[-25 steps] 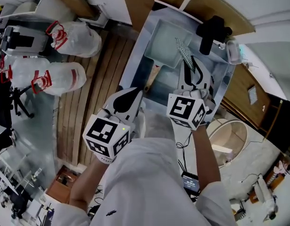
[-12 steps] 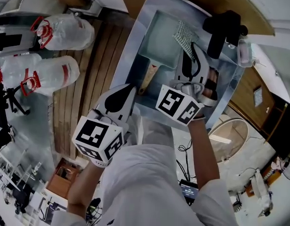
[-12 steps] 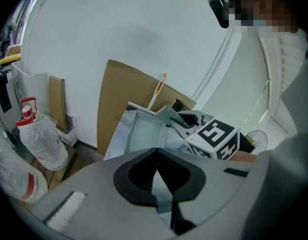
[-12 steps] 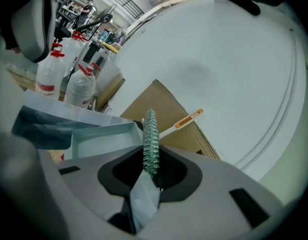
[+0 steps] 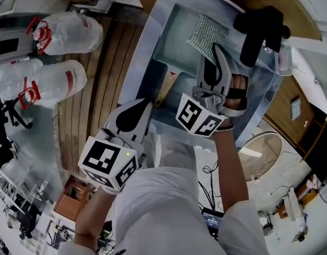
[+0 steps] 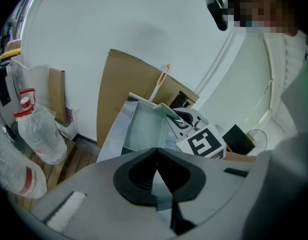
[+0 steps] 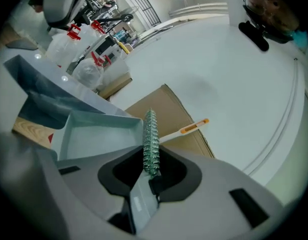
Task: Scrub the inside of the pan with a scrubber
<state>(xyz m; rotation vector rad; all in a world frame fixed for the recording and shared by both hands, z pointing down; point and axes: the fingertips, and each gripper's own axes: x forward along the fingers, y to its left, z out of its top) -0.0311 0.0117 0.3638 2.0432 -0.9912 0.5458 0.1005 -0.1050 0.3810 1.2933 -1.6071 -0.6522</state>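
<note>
SCRUBBER REACHES FAR CORNER: In the last second my right claw (image 5: 215,54) has carried the green mesh scrubber (image 5: 207,35) from the near right side of the pan (image 5: 176,41) to its far right corner, where the mesh now shows spread broad. The claw stays pinched on the scrubber's near edge. The pan lies in the steel sink (image 5: 150,52), its wooden handle (image 5: 166,88) pointing back at me. My left claw (image 5: 147,104) hangs closed on nothing, near that handle but not holding it. I judge the scrubbing under way, with the pan unsteadied
</note>
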